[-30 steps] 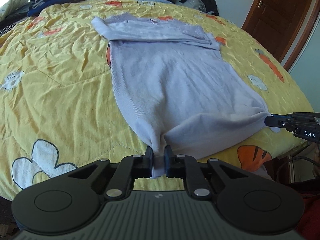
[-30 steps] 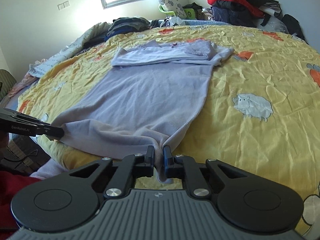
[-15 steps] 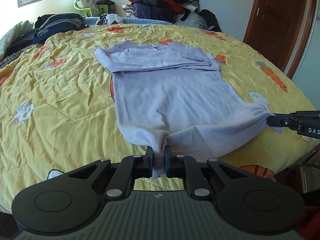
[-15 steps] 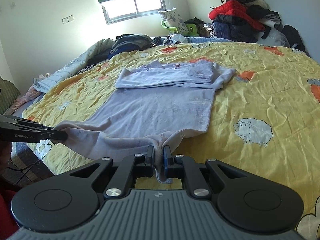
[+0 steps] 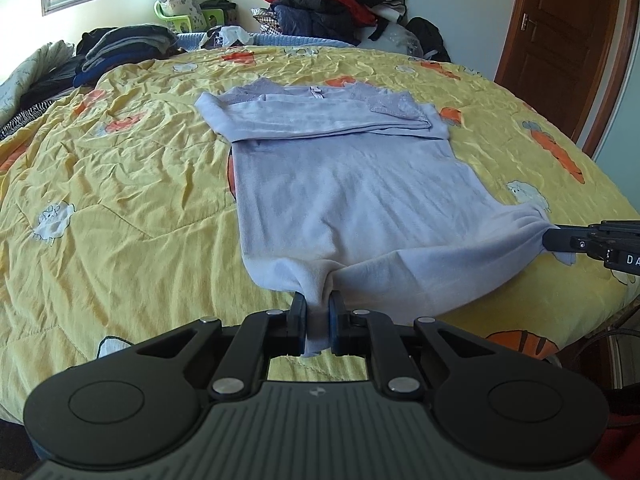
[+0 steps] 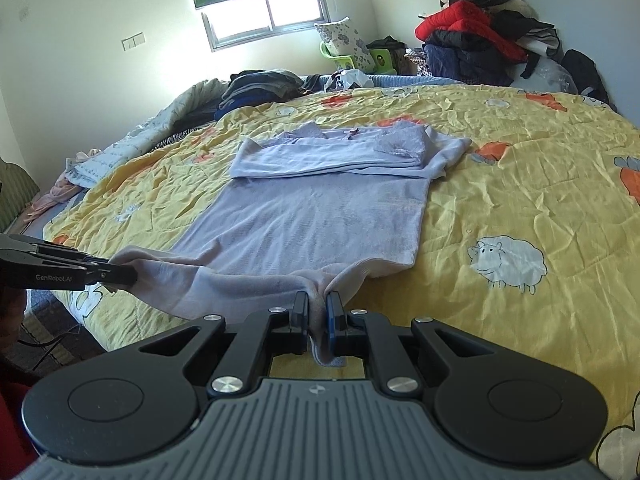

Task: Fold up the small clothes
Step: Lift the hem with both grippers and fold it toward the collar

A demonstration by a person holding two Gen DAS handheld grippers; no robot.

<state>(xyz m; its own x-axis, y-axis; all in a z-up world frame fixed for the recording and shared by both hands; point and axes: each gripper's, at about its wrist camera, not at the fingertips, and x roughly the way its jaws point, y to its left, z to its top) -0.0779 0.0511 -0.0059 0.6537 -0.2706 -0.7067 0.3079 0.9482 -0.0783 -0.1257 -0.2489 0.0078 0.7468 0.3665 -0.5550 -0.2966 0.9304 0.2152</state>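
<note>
- Left gripper: fingers pinched on the near-left hem corner of the lavender top; a tuft of cloth hangs out below the pads.
- Right gripper: fingers pinched on the near-right hem corner of the top, same bunching between the pads.
- Each gripper shows in the other's view: right gripper at the top's right hem corner, left gripper at its left hem corner. Hem stretched between the two.
- Vs 1.0 s ago: both grips unchanged. The hem has come up off the yellow bedspread and hangs as a raised band between the grippers. Both cameras now sit higher and see more of the room beyond the top; the window is fully in the right wrist view.
- Top lies flat on the bedspread past the lifted hem, roughly mid-bed. Sleeves are folded across the chest at the far end, collar end farthest from the grippers.
- Sheep print on the bedspread just right of the top's near edge.
- Beyond the top: dark folded clothes at far left, red and dark jackets pile against the wall.
- Brown door far right of the top.
</note>
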